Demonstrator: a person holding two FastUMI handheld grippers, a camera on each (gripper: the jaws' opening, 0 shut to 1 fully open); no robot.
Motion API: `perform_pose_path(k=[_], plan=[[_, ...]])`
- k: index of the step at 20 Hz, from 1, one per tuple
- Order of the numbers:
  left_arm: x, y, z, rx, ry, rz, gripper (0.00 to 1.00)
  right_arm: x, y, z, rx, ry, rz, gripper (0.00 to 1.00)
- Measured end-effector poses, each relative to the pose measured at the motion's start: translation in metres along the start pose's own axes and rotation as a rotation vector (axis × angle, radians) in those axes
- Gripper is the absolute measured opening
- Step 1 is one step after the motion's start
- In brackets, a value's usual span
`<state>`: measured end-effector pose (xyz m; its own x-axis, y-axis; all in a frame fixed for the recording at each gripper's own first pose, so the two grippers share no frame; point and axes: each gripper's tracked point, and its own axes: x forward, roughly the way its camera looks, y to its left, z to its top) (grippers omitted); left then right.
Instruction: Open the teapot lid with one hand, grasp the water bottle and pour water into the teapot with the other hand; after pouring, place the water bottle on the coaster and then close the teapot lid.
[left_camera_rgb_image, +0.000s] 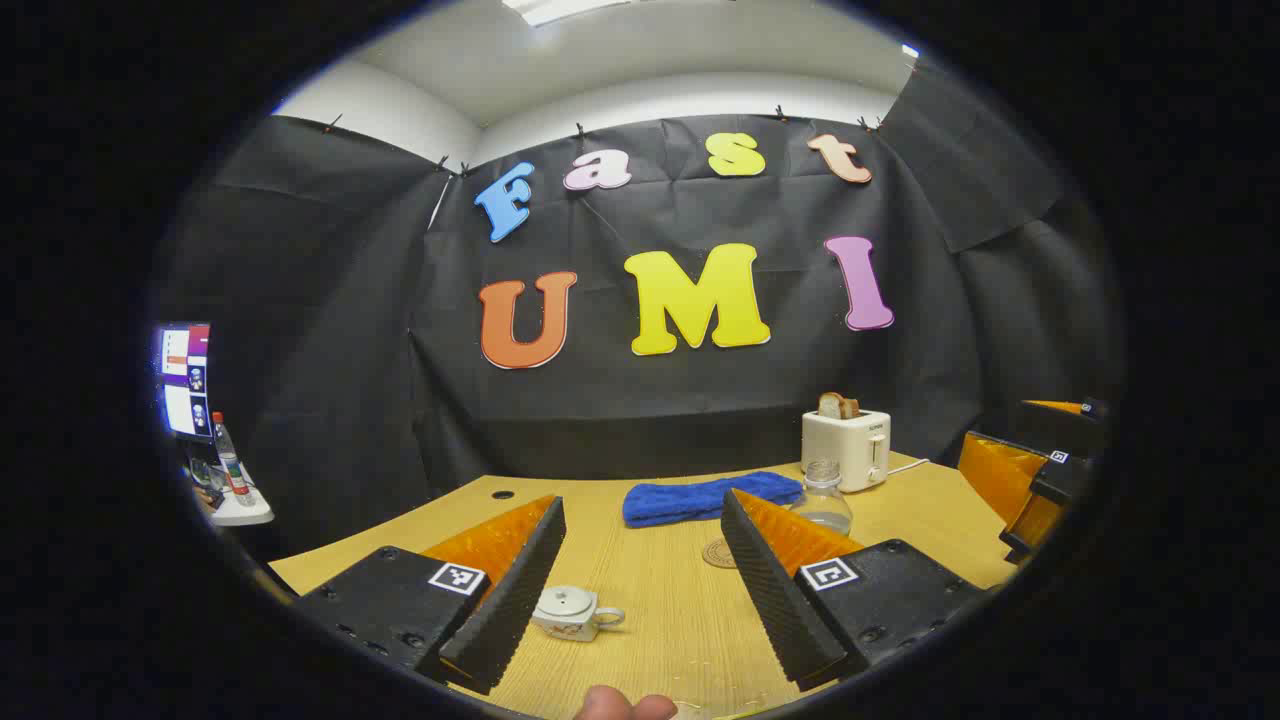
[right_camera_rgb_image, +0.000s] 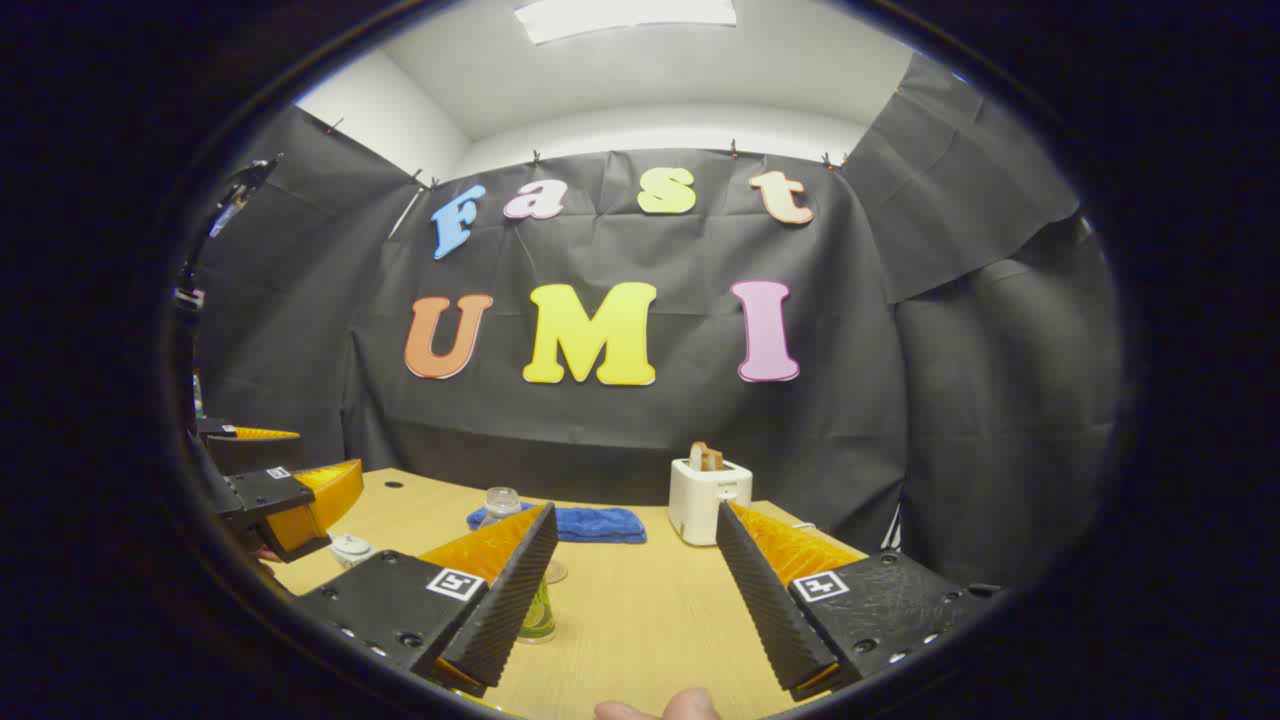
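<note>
A small white teapot (left_camera_rgb_image: 570, 611) with its lid on sits on the wooden table (left_camera_rgb_image: 660, 620), just right of my left gripper's left finger. My left gripper (left_camera_rgb_image: 641, 506) is open and empty, above and short of the teapot. A clear water bottle (left_camera_rgb_image: 823, 492) stands farther back, partly hidden by the right finger, with a round coaster (left_camera_rgb_image: 717, 553) to its left. My right gripper (right_camera_rgb_image: 635, 512) is open with nothing between its fingers. In the right gripper view the bottle's neck (right_camera_rgb_image: 500, 501) rises behind the left finger, and the teapot (right_camera_rgb_image: 350, 548) sits far left under the left gripper (right_camera_rgb_image: 290, 492).
A blue towel (left_camera_rgb_image: 708, 497) lies at the back and a white toaster (left_camera_rgb_image: 846, 448) with bread stands to its right. A small clear glass with a green tint (right_camera_rgb_image: 539, 610) peeks from behind the right gripper's left finger. A side table with a monitor (left_camera_rgb_image: 186, 380) stands far left.
</note>
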<state>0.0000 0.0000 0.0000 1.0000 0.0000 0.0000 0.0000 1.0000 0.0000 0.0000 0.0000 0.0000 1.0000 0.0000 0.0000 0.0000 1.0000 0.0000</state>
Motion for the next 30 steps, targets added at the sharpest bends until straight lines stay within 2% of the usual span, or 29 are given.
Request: perform_pose_path(k=[8, 22, 30], plan=[[0.002, 0.005, -0.001, -0.01, -0.002, 0.006, 0.98, 0.002, 0.0, -0.002, -0.006, 0.01, 0.008, 0.98], [0.006, 0.012, -0.008, -0.018, 0.009, 0.018, 0.98, 0.005, 0.001, -0.005, -0.022, 0.021, 0.019, 0.94], [0.004, 0.007, -0.008, -0.016, 0.001, 0.013, 0.98, 0.009, 0.001, -0.015, -0.005, 0.052, 0.038, 0.98]])
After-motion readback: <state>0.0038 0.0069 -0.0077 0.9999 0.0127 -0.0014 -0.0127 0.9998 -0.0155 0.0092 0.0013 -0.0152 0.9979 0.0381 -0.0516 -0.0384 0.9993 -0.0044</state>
